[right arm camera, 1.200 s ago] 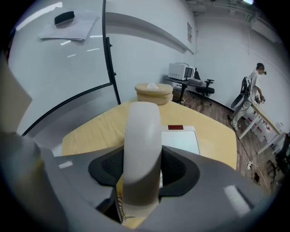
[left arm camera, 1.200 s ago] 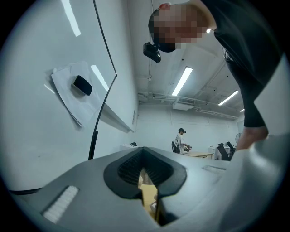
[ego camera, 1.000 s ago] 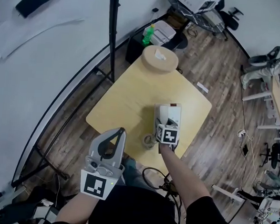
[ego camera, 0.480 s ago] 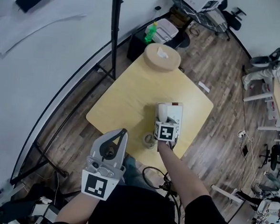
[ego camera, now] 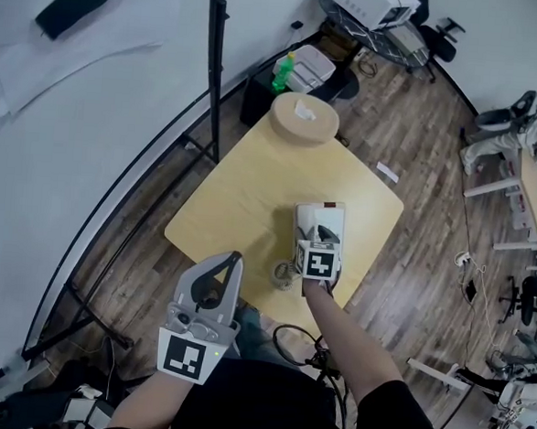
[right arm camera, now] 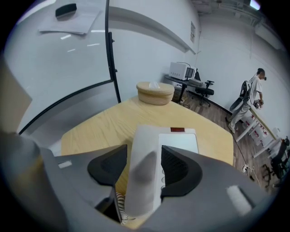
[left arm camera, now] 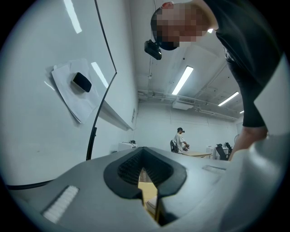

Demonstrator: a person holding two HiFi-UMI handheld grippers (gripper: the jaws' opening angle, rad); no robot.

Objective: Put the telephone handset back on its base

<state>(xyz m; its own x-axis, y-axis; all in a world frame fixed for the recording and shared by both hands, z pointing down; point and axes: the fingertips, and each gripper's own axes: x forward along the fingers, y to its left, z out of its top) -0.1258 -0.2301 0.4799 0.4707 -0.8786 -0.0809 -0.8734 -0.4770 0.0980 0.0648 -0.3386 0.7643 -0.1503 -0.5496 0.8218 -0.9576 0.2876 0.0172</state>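
The white telephone base (ego camera: 332, 221) sits near the right front of the wooden table (ego camera: 242, 193). The white handset (right arm camera: 146, 167) lies along the base's (right arm camera: 181, 142) left side. My right gripper (ego camera: 315, 235) hovers over the handset's near end with its jaws opening. The handset runs between the black pads (right arm camera: 108, 168), and the left pad stands clear of it. A striped coiled cord (right arm camera: 120, 205) shows under the handset. My left gripper (ego camera: 233, 258) is held low beside the person's body, off the table, its jaws together with nothing in them.
A round wooden tissue box (ego camera: 304, 116) stands at the table's far corner. A tape roll (ego camera: 285, 273) lies by the near edge, left of my right gripper. A black pole (ego camera: 211, 58) rises beyond the table, with a green bottle (ego camera: 283, 68) and boxes behind.
My right gripper has drawn back slightly toward the table's near edge over the handset. The left gripper has barely moved.
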